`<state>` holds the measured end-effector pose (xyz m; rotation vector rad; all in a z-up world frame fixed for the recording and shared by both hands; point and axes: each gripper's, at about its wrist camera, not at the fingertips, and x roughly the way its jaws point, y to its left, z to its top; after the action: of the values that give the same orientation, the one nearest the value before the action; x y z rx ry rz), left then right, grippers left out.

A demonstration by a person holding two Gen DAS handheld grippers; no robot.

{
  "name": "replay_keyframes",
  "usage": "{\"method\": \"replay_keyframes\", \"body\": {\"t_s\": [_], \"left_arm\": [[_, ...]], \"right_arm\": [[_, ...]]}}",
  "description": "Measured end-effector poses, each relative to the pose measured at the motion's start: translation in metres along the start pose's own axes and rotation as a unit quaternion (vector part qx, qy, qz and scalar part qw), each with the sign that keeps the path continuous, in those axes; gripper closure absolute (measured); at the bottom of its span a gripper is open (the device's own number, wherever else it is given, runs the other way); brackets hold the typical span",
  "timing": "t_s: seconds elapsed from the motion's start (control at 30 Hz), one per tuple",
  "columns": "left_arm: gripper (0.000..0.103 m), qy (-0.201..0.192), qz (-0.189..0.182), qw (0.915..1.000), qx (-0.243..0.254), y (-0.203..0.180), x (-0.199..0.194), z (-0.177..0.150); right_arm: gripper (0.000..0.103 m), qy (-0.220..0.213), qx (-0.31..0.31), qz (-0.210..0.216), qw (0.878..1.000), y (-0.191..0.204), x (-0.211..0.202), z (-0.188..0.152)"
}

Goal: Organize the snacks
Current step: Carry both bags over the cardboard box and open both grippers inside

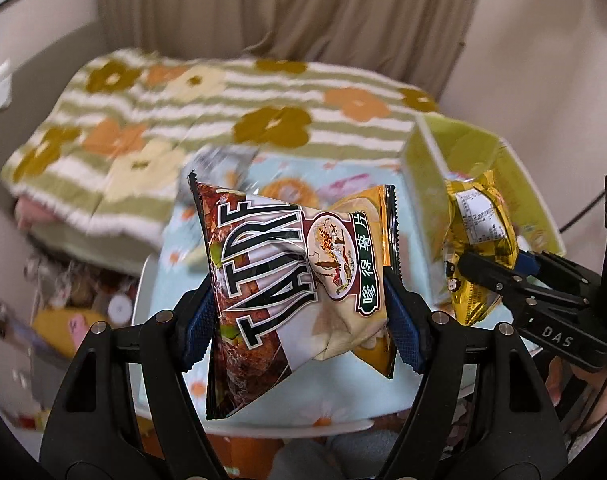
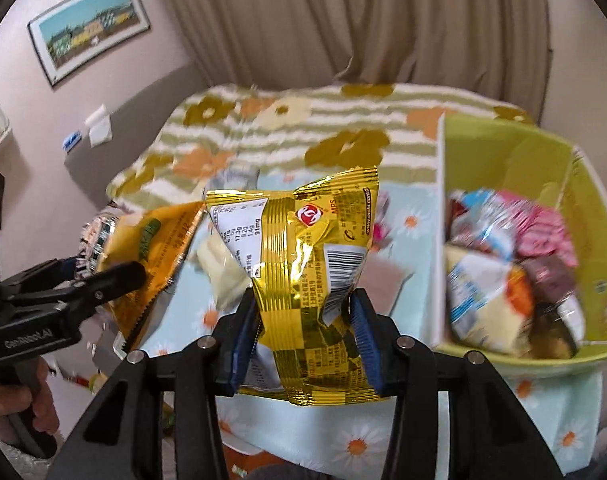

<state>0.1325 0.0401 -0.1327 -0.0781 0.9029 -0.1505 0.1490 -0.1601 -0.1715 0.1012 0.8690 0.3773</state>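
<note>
Left claw (image 1: 299, 312) gripping chip bag (image 1: 287, 280) midway

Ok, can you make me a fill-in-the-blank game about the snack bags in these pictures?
1. The left gripper squeezes a chip bag with big letters, and the right gripper squeezes a shiny bag coloured ____.
2. The box that already holds snack packets is coloured ____.
3. The cloth under the box is printed with ____.
4. The pads on the fingers are coloured ____.

Missing words: gold; green; daisies; blue
</note>
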Motion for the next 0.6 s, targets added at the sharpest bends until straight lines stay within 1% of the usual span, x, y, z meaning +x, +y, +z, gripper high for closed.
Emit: {"method": "replay_keyframes", "body": {"t_s": [0.13, 0.33, 0.47, 0.6], "left_arm": [[0.032, -0.015, -0.031, 0.9991, 0.026, -0.028, 0.000, 0.031], [0.032, -0.031, -0.059, 0.9965, 0.051, -0.079, 0.016, 0.068], [0.032, -0.031, -0.078, 0.9948, 0.057, -0.119, 0.035, 0.090], [0.032, -0.026, -0.083, 0.9936, 0.071, -0.163, 0.062, 0.112]], "right_arm": [[0.061, -0.026, 0.015, -0.020, 0.999, -0.020, -0.027, 0.018], [0.061, -0.049, 0.039, -0.049, 0.997, -0.074, -0.055, 0.041], [0.061, -0.058, 0.050, -0.059, 0.995, -0.111, -0.064, 0.054], [0.061, -0.062, 0.062, -0.065, 0.994, -0.154, -0.067, 0.067]]}}
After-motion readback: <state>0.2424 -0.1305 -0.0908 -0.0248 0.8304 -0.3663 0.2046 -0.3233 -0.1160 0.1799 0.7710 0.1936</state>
